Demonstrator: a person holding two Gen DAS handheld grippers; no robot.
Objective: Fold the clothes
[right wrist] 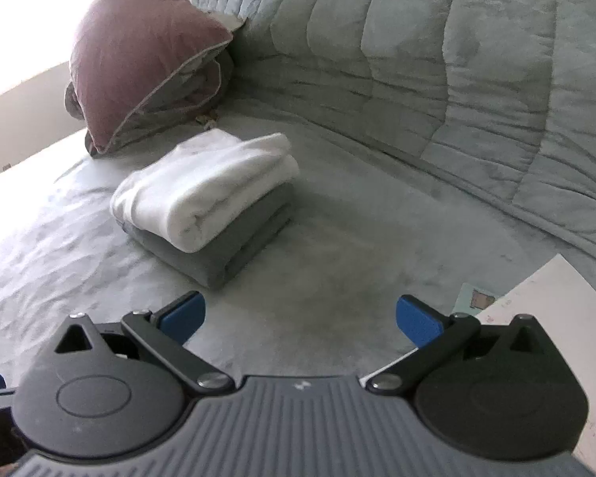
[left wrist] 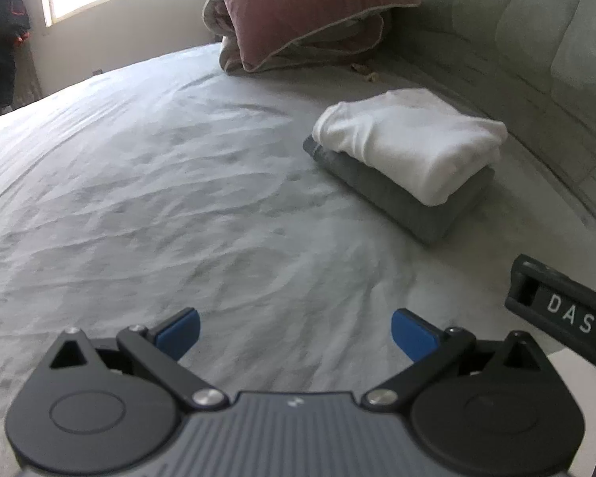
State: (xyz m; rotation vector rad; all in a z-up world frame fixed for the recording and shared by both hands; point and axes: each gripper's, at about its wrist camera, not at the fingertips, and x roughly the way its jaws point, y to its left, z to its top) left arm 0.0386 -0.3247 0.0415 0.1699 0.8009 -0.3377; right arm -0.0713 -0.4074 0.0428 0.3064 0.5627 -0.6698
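1. The left tool (left wrist: 296,332) is wide open. Its two blue fingers (left wrist: 178,332) are far apart and hold nothing.
2. The right tool (right wrist: 300,320) is wide open too, and it is empty.
3. Both tools hang over the bed (left wrist: 147,206), above the bare grey sheet.
4. The clothes are in a small pile on the bed, toward the quilted headboard (right wrist: 437,79) side.
5. The white folded shirt (left wrist: 409,143) lies on top of the grey folded cloth (left wrist: 401,202). They touch, one on the other.
6. A pink pillow (left wrist: 306,12) leans at the far corner of the bed, near the pile but not touching it.
7. From the left tool, the pile is ahead and off to the right.
8. From the right tool, the pile is ahead and a bit to the left.
9. So the pile sits between the two tools, and the right tool looks a little nearer to it.
10. The pile's long side runs on a slant, from its near end to its far end by the headboard.
11. I think these two are already folded. No unfolded clothes show in either view, so I cannot tell what comes next.
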